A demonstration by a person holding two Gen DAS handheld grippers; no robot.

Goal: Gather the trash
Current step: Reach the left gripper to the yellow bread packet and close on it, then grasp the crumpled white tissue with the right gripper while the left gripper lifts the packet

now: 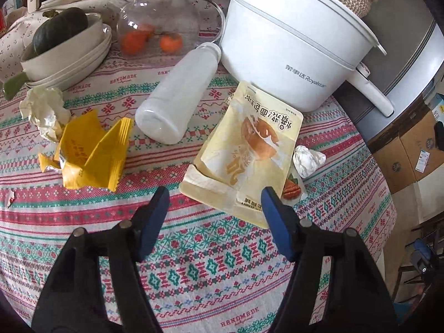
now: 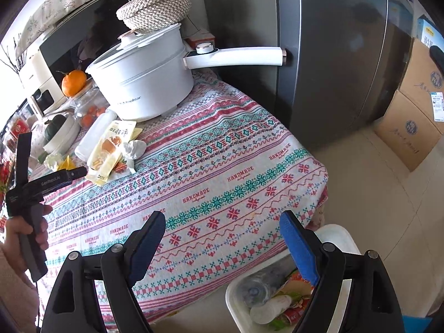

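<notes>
My left gripper (image 1: 215, 194) hangs over the patterned tabletop (image 1: 194, 272), fingers (image 1: 154, 219) spread w/ nothing between them; the right-hand finger tip overlaps the near edge of the cream bread wrapper (image 1: 244, 149) in view, contact can't be told. The wrapper lies flat just in front of the white electric pot (image 1: 285, 52), my landmark. A white plastic bottle (image 1: 177, 94) lies on its side left of the pot, touching its base. Torn yellow wrapper (image 1: 91, 152) and crumpled paper (image 1: 44, 111) sit further left; a white tissue wad (image 1: 308, 158) is beside the bread wrapper's right edge. My right gripper (image 2: 222, 236) hovers well away from the pot at the tabletop's near corner, fingers wide apart, empty, above a white trash bin (image 2: 236, 305) w/ bottles and wrappers in it.
</notes>
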